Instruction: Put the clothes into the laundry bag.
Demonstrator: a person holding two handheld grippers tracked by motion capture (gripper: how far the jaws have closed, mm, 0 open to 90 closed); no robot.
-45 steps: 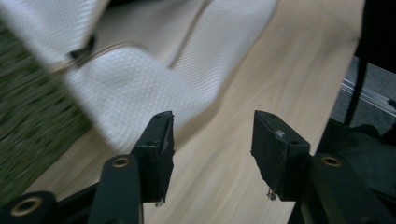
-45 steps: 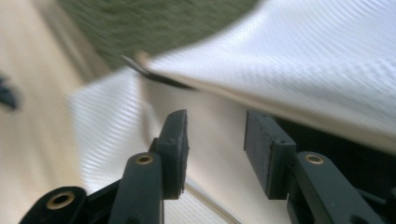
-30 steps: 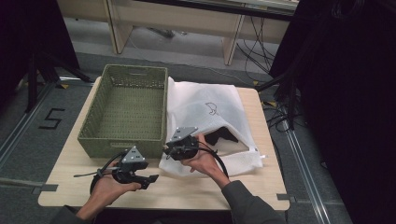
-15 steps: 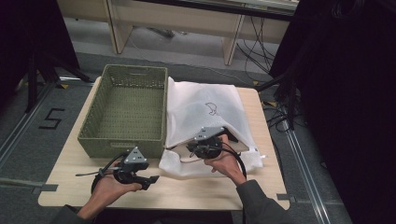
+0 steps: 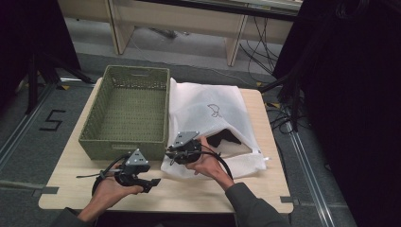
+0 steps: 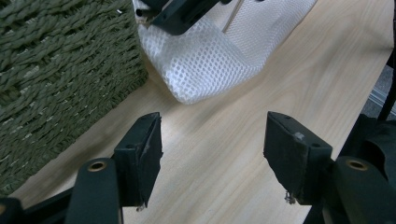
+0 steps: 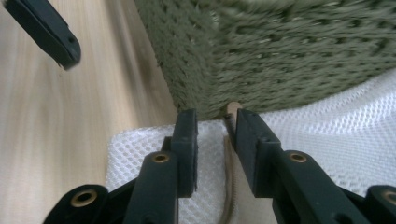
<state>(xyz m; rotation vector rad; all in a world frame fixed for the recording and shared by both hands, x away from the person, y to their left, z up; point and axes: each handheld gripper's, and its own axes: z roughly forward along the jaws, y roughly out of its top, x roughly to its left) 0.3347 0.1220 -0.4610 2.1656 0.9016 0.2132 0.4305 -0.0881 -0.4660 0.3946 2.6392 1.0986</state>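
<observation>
We have the right gripper at lower centre, jaws nearly shut around the mesh bag's zipper tab, bag running up-right; left gripper open, empty, lower left.

Beside the coarse woven green basket, a white mesh cloth bag lies on the smooth, pale matt wooden table.

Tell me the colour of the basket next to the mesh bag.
Olive green, woven. The basket shows best in the high view, left of the white bag.
</observation>
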